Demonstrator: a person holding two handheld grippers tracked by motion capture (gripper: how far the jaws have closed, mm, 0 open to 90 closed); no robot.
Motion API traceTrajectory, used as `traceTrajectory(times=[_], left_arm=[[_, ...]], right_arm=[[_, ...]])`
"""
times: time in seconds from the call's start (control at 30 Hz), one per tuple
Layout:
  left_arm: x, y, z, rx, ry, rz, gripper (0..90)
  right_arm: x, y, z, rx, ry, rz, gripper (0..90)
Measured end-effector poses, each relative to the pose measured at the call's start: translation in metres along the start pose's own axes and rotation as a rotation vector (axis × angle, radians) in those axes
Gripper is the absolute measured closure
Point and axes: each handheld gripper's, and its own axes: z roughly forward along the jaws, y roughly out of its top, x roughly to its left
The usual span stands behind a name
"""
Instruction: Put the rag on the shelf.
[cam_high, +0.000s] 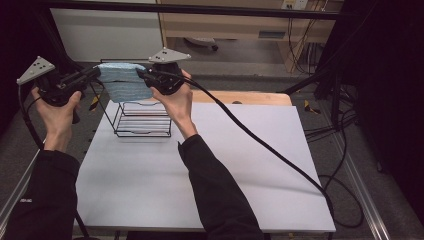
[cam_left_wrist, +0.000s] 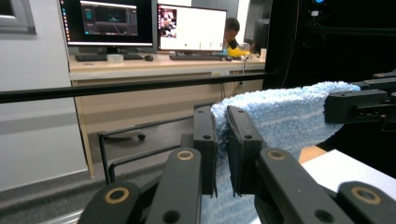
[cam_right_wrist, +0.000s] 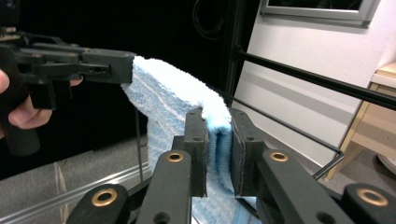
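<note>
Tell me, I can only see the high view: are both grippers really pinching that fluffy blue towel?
Observer: Yes. The left gripper has its black jaws shut on an edge of the fluffy light-blue towel.
Operator: And the other one?
Observer: The right gripper clamps a folded edge of it between its jaws.
Operator: What's behind the towel?
Observer: In the left gripper view, a wooden desk with two lit computer monitors.

Our rig and sleeves

We wear black sleeves (cam_high: 215, 190); our grippers (cam_high: 145, 76) are black with brass-ringed screws, grey three-cornered plates (cam_high: 169, 55) on top, and a trailing black cable (cam_high: 260, 142).
</note>
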Motion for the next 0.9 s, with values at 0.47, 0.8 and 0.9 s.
traceTrajectory(times=[0.47, 0.8, 0.9], left_arm=[[-0.007, -0.002, -0.010, 0.130, 0.002, 0.004, 80.8], [-0.002, 0.023, -0.019, 0.119, 0.024, -0.061, 80.7], [0.001, 0.027, -0.015, 0.166, 0.039, -0.062, 85.7]], right_arm=[[0.003, -0.005, 0.001, 0.095, 0.074, -0.047, 79.5], [0.003, -0.006, 0.000, 0.115, 0.098, -0.082, 79.2], [0.004, -0.007, -0.001, 0.121, 0.105, -0.097, 79.0]])
